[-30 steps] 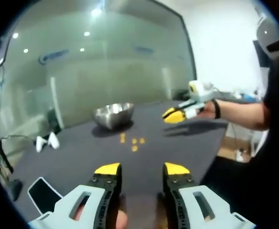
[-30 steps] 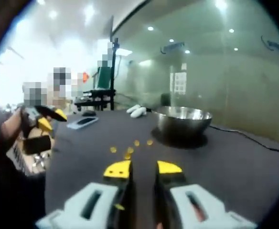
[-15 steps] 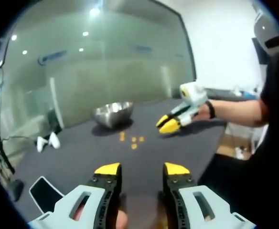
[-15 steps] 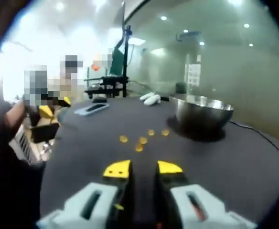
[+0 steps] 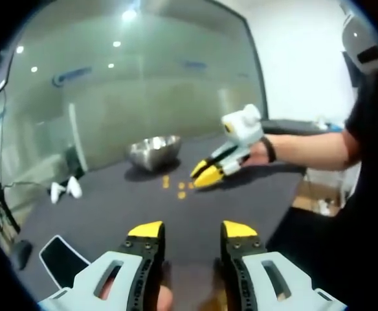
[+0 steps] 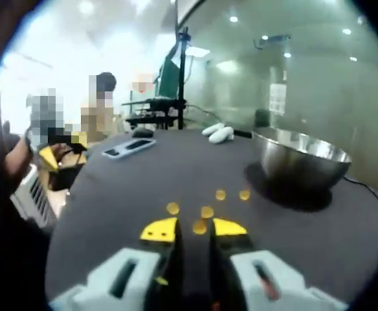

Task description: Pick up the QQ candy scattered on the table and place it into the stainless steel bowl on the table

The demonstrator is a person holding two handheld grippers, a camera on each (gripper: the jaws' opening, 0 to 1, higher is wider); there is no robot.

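Yellow candies lie scattered on the dark table beside the steel bowl, with the right gripper low over them.

Four candies (image 6: 206,212) show in the right gripper view, loose on the table (image 6: 111,194) just left of the bowl (image 6: 300,162); one (image 6: 199,227) sits right at the tips of the right gripper (image 6: 194,228), whose yellow-tipped jaws stand slightly apart with nothing between them. In the left gripper view the left gripper (image 5: 192,229) hangs back over the near table edge, jaws spread and empty, while the right gripper (image 5: 204,175), held by a hand (image 5: 260,150), points down at the candies (image 5: 181,188) in front of the bowl (image 5: 153,151). A phone (image 5: 61,260) and two white controllers (image 5: 65,190) lie well off to the left.
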